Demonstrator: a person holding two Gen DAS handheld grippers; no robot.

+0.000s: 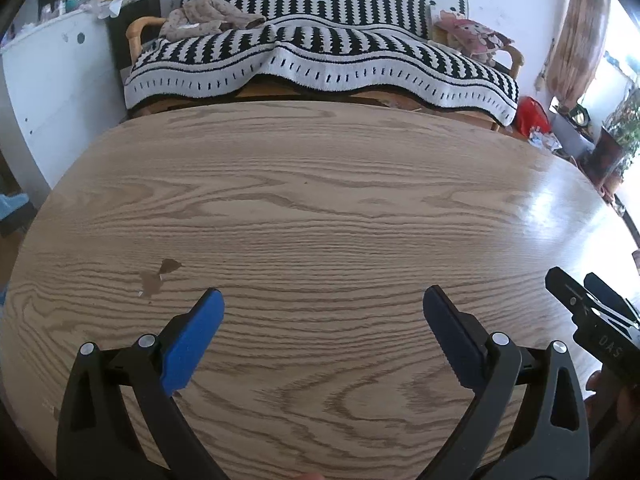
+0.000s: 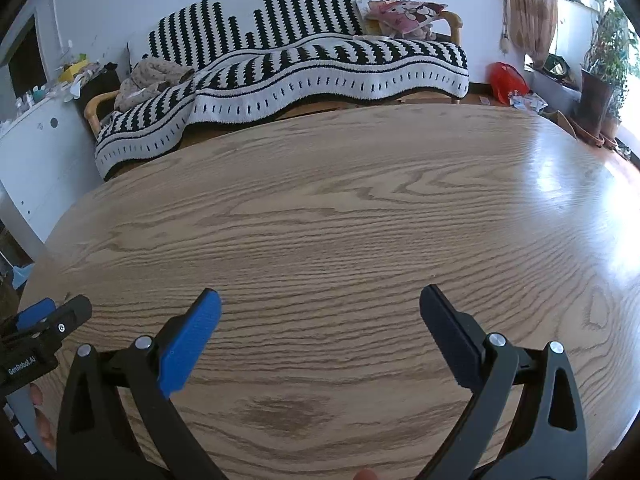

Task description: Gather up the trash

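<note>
Fingers (image 1: 208, 332) of my left gripper (image 1: 323, 300) and right gripper (image 2: 320, 300) gape wide, empty, over the table (image 1: 320, 208); only the left view shows a brown stain (image 1: 160, 276) beyond its left fingertip.

A broad oval table of pale oak-grain laminate (image 1: 320, 200) fills the foreground, with a small brown chipped patch (image 1: 158, 274) near its left side and window glare on its right. Behind it stands a wooden-armed sofa draped in a black-and-white striped knitted throw (image 2: 320, 64), with a crumpled beige spotted garment (image 2: 152, 76) at one end and a pink cartoon-print cushion (image 2: 404, 14) at the other. A red plastic bag (image 2: 506, 78) sits on the floor beside the sofa, a white cabinet (image 1: 52, 80) stands at the left, and potted green plants (image 2: 608, 52) stand by the bright window.
</note>
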